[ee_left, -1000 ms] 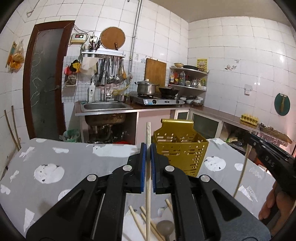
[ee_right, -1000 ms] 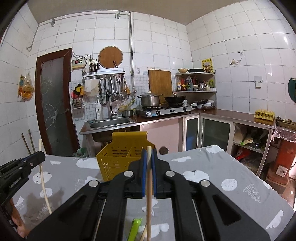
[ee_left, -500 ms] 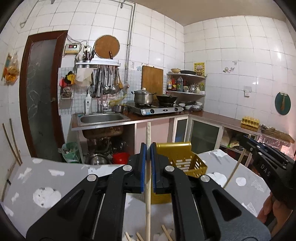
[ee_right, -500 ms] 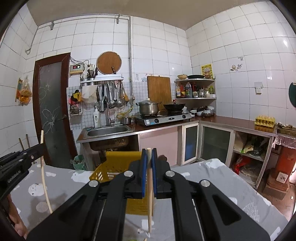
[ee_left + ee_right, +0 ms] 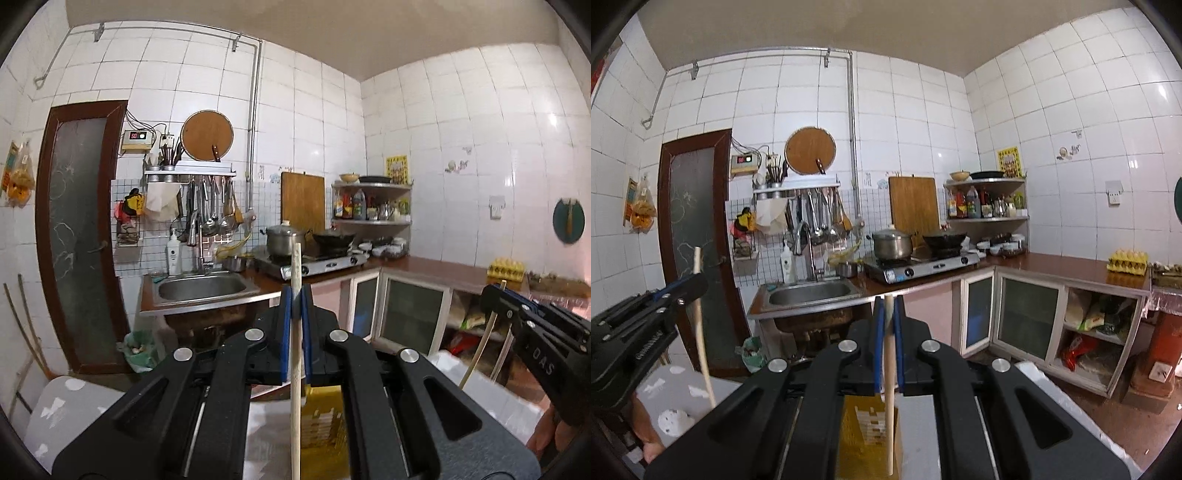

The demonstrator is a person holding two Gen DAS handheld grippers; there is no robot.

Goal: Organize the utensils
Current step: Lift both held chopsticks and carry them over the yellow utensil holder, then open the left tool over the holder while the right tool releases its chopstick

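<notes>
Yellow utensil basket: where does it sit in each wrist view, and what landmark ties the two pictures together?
Left wrist: yellow utensil basket at bottom centre, mostly hidden behind the left gripper.
Right wrist: basket at bottom centre, below the right gripper, behind its chopstick.
Shared landmark: steel sink.

Evenly lit, fairly bright, with small glare spots on the glossy white wall tiles (image 5: 546, 122). Strongly bowed by fisheye distortion, black at the corners. Slightly soft throughout.
</notes>
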